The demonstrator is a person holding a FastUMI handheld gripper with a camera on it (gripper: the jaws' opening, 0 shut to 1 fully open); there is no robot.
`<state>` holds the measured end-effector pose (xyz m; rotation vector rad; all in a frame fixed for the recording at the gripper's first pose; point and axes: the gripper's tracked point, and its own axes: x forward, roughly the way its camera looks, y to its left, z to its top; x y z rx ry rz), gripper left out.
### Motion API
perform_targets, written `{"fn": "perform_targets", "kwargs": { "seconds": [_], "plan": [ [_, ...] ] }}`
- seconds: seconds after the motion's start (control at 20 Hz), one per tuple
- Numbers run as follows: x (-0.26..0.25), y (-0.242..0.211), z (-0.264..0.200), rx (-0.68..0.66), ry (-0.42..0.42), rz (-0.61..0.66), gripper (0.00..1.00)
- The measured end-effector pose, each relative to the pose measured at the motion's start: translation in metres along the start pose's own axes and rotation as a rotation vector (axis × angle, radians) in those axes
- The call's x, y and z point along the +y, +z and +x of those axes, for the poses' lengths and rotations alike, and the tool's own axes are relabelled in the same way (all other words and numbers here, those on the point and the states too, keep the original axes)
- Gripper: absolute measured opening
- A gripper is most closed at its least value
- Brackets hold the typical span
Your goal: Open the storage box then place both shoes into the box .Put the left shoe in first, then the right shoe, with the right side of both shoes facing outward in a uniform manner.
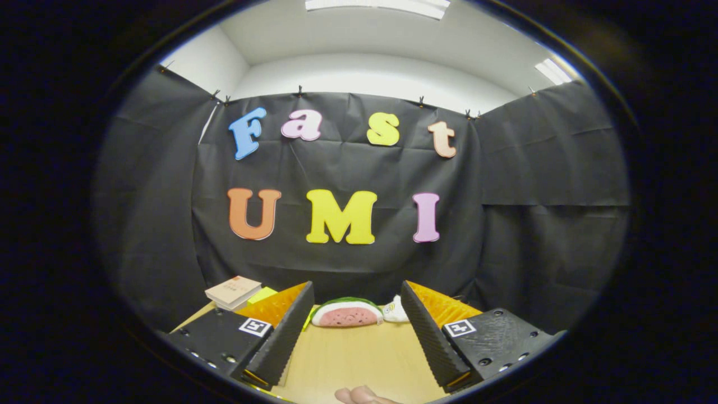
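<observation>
Gripper view puts no storage box and no certain shoe on the wooden table (359,359); the nearest candidate is a small white object (396,311) at the far edge, half hidden behind the right finger, too little of it showing to tell what it is. Just beside it lies a watermelon-slice plush (346,312), straight ahead and beyond the fingers. The gripper (359,336) is spread wide with nothing between its fingers, held above bare tabletop. Off to the left, beyond the left finger, a small stack of books (233,292) sits by a yellow-green item (262,294). Something pinkish, perhaps a fingertip (362,396), shows at the near edge of the table. The main risk from this pose is one of aim: with box and shoes out of sight, any forward reach would meet the plush or the books instead and could shove them off the back edge. Left and right shoe, and which side faces outward, cannot be judged here, so the order could easily be mistaken.
</observation>
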<state>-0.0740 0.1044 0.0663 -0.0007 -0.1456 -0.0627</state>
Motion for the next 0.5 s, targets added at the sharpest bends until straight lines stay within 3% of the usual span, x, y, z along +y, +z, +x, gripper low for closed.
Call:
{"fn": "perform_targets", "kwargs": {
  "seconds": [0.5],
  "plan": [
    [-0.003, -0.013, 0.000, 0.015, -0.001, -0.015, 0.96]
  ]
}}
